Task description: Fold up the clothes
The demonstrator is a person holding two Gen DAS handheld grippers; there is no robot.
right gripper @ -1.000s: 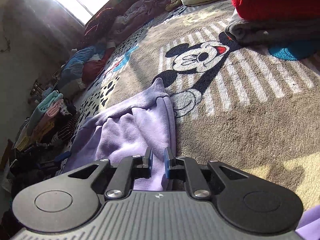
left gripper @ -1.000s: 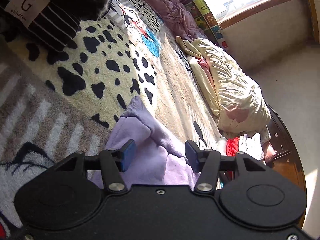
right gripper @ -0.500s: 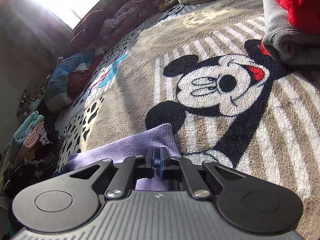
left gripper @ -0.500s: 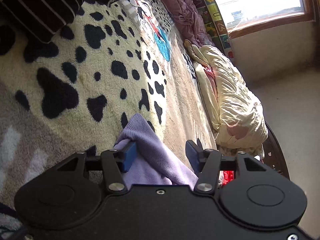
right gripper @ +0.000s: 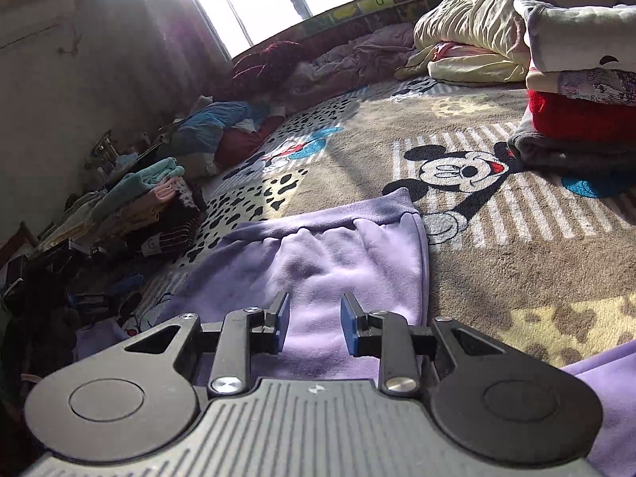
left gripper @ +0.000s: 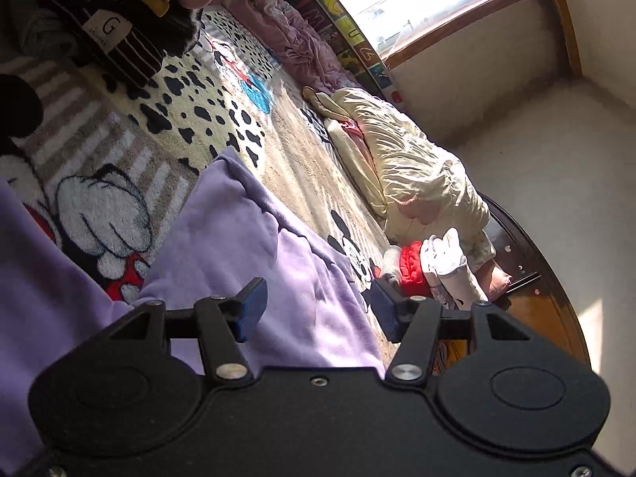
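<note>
Landmark = purple garment, lying on the cartoon rug.

Nearest: right gripper hangs just above garment's near end, jaws opening, blue pads clear of the cloth, nothing between them. Left gripper about half open over garment's other side, also empty; pads not touching fabric as far as I can tell.

Progress, my read: garment is laid mostly flat, ribbed band at its far edge, one fold seemingly set down. Surface still wrinkled, more purple cloth trails at near corners of both views, so prob. further folds + smoothing left. Not stacked yet.

Beyond garment, right side: folded stack (grey, red, pale items) on rug, so some clothes look done. Beyond garment, left side: second pile by wall. Far past it: cream bedding under window, loose pink/blue clothes, prob. still to fold.

Vs earlier frames: right jaws were pinched on purple edge, now released. Garment was bunched close under both tools; now spread out, both grippers drawn back and up from it. Left opening about same.
</note>
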